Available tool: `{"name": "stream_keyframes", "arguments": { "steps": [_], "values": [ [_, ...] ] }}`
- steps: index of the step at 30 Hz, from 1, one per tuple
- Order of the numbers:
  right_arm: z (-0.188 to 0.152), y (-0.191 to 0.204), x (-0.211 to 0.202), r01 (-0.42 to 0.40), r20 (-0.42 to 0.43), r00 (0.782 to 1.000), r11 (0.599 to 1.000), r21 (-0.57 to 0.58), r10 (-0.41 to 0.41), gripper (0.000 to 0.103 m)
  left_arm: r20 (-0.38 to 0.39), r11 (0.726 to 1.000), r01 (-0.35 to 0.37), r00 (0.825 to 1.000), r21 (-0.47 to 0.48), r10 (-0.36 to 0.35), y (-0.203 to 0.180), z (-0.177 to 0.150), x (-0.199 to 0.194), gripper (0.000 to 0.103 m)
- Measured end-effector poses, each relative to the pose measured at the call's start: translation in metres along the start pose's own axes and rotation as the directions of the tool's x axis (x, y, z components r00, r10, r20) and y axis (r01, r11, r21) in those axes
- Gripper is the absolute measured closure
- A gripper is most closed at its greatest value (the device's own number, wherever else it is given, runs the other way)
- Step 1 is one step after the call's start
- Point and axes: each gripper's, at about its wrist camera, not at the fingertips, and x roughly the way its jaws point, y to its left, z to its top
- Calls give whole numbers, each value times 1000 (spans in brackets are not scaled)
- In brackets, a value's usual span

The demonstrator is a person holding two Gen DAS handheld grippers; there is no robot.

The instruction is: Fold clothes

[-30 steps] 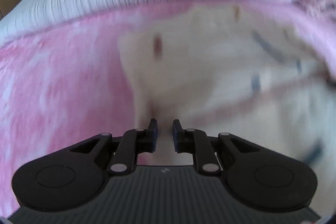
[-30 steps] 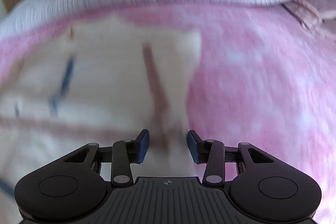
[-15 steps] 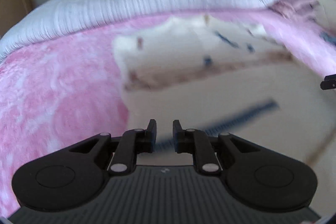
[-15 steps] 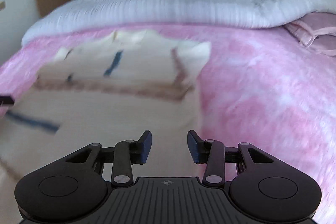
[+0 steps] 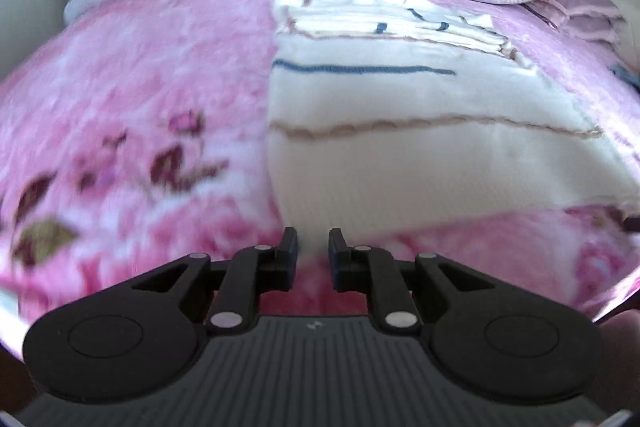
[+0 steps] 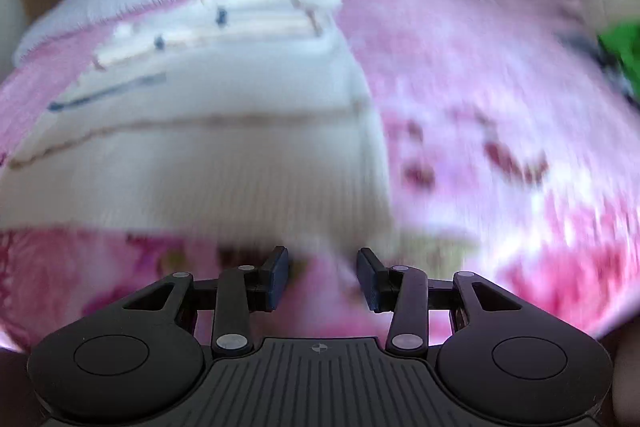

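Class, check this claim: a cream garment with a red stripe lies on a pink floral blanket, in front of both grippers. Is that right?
Not quite. The cream garment carries a blue stripe, not red; the left wrist view shows it plainly. It does lie on the pink floral blanket, in front of both grippers.

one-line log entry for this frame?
cloth: flat on blanket | left tool: empty, at near edge | right tool: open, empty

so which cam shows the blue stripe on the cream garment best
The left wrist view. There the blue stripe runs sharp across the cream garment, nearly its full width. The right wrist view is motion-blurred: the same stripe shows only as a short smeared streak near the left edge.
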Motion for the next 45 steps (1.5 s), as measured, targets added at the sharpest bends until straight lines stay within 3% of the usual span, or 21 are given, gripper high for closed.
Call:
{"name": "stream_keyframes", "arguments": {
  "steps": [2, 6, 10, 24, 35, 45],
  "values": [
    [-6, 7, -17, -27, 26, 999, 999, -19, 27, 61, 10, 1000, 1, 1000, -27, 0, -6, -6, -17, 90],
    [-15, 22, -52, -63, 96, 993, 997, -37, 66, 61, 55, 999, -31, 998, 16, 30, -28, -9, -51, 88],
    [-22, 33, -82, -94, 149, 984, 995, -42, 99, 61, 113, 997, -62, 992, 53, 56, -46, -11, -81, 75],
    [-38, 42, -128, -112, 221, 968, 993, -46, 119, 61, 194, 994, -60, 980, 91, 41, -71, -26, -131, 73],
    [-40, 39, -124, -104, 207, 972, 994, -38, 110, 61, 169, 994, -56, 985, 97, 39, -74, -26, -118, 72],
    [-42, 28, -84, -74, 120, 990, 997, -1, 73, 61, 65, 996, -32, 998, 83, 27, -68, -30, -66, 72]
  ]
}}
